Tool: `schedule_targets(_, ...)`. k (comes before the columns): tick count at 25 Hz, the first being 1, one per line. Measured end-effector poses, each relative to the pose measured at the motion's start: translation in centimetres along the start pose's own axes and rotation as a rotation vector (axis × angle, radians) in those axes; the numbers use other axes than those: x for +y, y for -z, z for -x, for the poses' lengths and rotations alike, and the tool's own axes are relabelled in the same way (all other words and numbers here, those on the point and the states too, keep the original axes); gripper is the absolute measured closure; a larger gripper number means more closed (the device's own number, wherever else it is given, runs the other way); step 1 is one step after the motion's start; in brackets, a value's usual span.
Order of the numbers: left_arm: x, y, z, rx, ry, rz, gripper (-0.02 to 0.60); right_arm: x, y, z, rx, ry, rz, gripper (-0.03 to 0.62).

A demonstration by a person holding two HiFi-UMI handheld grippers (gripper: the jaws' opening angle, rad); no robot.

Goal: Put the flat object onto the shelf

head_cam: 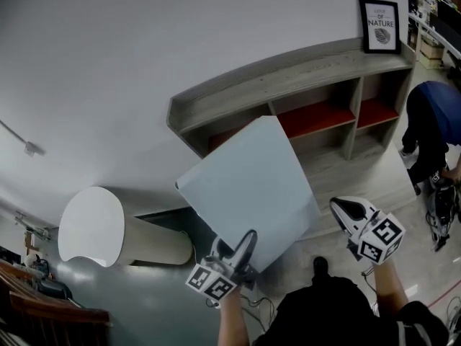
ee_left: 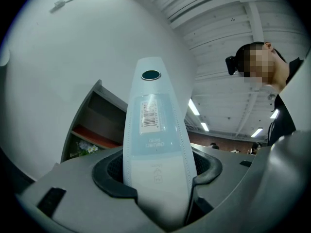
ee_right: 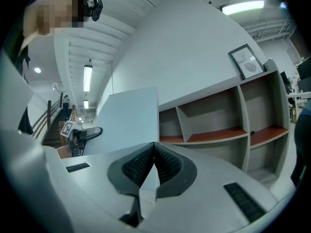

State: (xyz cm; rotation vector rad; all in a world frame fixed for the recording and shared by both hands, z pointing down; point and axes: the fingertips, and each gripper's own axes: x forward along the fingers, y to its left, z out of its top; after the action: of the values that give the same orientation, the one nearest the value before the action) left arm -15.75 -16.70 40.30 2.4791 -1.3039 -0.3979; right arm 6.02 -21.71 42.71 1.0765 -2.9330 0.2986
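Well, the left gripper [head_cam: 248, 242] is pinching the flat sheet [head_cam: 248, 186], not yet reaching the shelf [head_cam: 302, 78]; the right gripper [head_cam: 342, 209] is pressing together, empty.

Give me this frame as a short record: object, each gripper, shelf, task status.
object: pale blue flat pack, tilted, held in the air in front of the shelf
left gripper: shut on the pack's lower edge
right gripper: jaws together at the pack's right corner; grip unclear
shelf: grey wall unit, framed picture on top
status: pack not on shelf yet
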Motion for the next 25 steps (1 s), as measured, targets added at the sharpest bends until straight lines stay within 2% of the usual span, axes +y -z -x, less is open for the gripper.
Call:
schedule_targets(5,0.1,-2.4,-2.6,-0.047,0.032,-0.010,0.285,-1.6,-1.5,-1.2,-0.021,-0.059,0.008,0.583)
schedule_targets(14,0.2,-10.0,-5.4,-0.121,0.110,-0.107,0.285,-2.0,-2.9,-3.3,-0.038,-0.113,-0.029,0.583)
schedule_targets(19,1.2,-14.6,-7.1,-0.150,0.168,-0.172,0.285,-2.2,-3.8,-4.5,-0.047,-0.081,-0.022,0.583)
schedule_targets(25,2.9,-18.7,-9.8,-0.178,0.265,-0.166,0.285,-2.0,-5.6,-6.0,-0.076,-0.016,-0.016,0.583)
